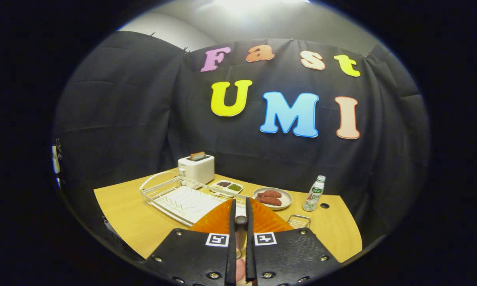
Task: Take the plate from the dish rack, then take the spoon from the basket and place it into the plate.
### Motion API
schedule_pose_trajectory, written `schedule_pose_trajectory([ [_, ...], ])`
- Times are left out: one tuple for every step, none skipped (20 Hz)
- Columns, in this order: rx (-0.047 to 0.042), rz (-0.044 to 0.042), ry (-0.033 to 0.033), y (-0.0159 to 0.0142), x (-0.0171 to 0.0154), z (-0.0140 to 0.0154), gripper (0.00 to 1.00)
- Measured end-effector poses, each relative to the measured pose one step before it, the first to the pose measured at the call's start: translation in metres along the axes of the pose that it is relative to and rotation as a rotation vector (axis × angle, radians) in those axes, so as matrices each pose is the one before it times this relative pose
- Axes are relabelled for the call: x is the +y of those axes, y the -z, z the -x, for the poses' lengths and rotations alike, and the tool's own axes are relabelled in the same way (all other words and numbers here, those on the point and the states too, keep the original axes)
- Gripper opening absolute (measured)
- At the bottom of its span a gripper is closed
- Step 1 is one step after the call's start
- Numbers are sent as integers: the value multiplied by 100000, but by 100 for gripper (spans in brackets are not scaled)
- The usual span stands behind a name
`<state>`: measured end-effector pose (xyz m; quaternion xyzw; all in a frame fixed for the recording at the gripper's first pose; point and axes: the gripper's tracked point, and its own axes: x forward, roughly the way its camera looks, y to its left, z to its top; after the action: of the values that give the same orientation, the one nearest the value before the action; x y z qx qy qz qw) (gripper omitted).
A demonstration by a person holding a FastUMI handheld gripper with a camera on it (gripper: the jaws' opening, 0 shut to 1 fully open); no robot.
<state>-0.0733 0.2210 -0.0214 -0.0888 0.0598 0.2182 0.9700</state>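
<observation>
Wooden table [143, 222]: one plate [218, 220], one spoon [241, 226] pinched between fingers [232, 222].

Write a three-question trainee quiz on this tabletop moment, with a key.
1. True or false: the gripper has its fingers closed on a dark-handled utensil, probably the spoon, with the orange plate just beyond them.
2. What sits in the slot of the white toaster?
A. a slice of toast
B. a fork
C. nothing
3. Fill in: the bottle stands beside the small plate holding reddish ____.

Key:
1. True. The utensil's bowl is hidden, so its kind is a judgement.
2. A. The toast sticks up from it.
3. Sausages, by their look; the dish rack lies on the plate's other side.
</observation>
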Motion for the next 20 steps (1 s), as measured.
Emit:
schedule_pose_trajectory([
  [730,-258,-1173,348,636,-292,9],
  [723,-529,-1240,328,621,-267,9],
  [831,-416,-1237,473,728,-370,9],
  [1065,-754,-1190,433,658,-453,9],
  [1407,-534,-1083,564,614,-452,9],
  [1410,-467,-1264,507,712,-422,9],
  [921,-257,-742,336,624,-374,9],
  [722,-205,-757,338,557,-434,9],
  [724,-373,-646,377,552,-563,9],
  [920,-247,-691,375,612,-548,9],
  [956,-358,-630,409,482,-513,9],
  [996,-446,-572,396,458,-631,9],
  [1255,-451,-1017,457,536,-448,9],
  [1566,-361,-1083,535,510,-381,9],
  [1426,-857,-1339,519,449,-373,9],
  [1216,-902,-1509,379,373,-338,10],
  [1165,-712,-985,483,210,-319,10],
  [-854,-522,-282,-312,-30,-91,12],
  [-144,-142,-434,-28,-137,-273,14],
  [726,-61,-797,108,89,138,14],
])
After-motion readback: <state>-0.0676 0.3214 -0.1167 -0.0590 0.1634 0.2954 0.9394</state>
